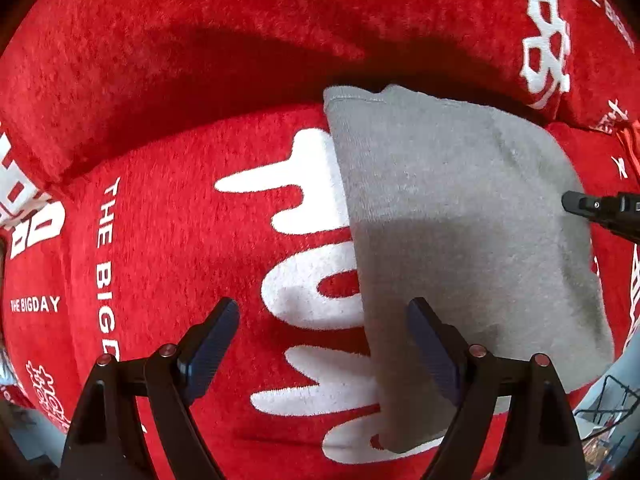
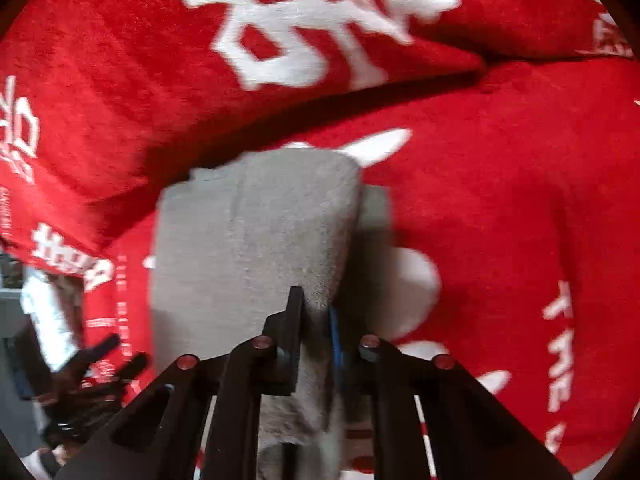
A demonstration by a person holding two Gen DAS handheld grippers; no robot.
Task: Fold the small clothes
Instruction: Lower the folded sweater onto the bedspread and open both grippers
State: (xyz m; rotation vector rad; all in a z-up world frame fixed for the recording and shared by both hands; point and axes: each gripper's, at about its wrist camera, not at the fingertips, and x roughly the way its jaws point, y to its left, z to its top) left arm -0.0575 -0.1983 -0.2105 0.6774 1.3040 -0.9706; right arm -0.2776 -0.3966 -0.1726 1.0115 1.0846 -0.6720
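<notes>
A small grey garment (image 1: 452, 216) lies folded on a red plush blanket (image 1: 168, 216) with white lettering. My left gripper (image 1: 324, 332) is open and empty, its right finger over the garment's near left edge. My right gripper (image 2: 316, 320) is shut on the grey garment (image 2: 256, 236), pinching a fold of its near edge and lifting it slightly. The right gripper also shows in the left wrist view (image 1: 600, 212) at the garment's right edge. The left gripper shows blurred in the right wrist view (image 2: 100, 364) at the lower left.
The red blanket (image 2: 520, 200) covers the whole surface, with a raised fold or cushion (image 1: 200, 60) along the back. A pale floor and a wire object (image 1: 608, 404) show past the blanket's near right edge.
</notes>
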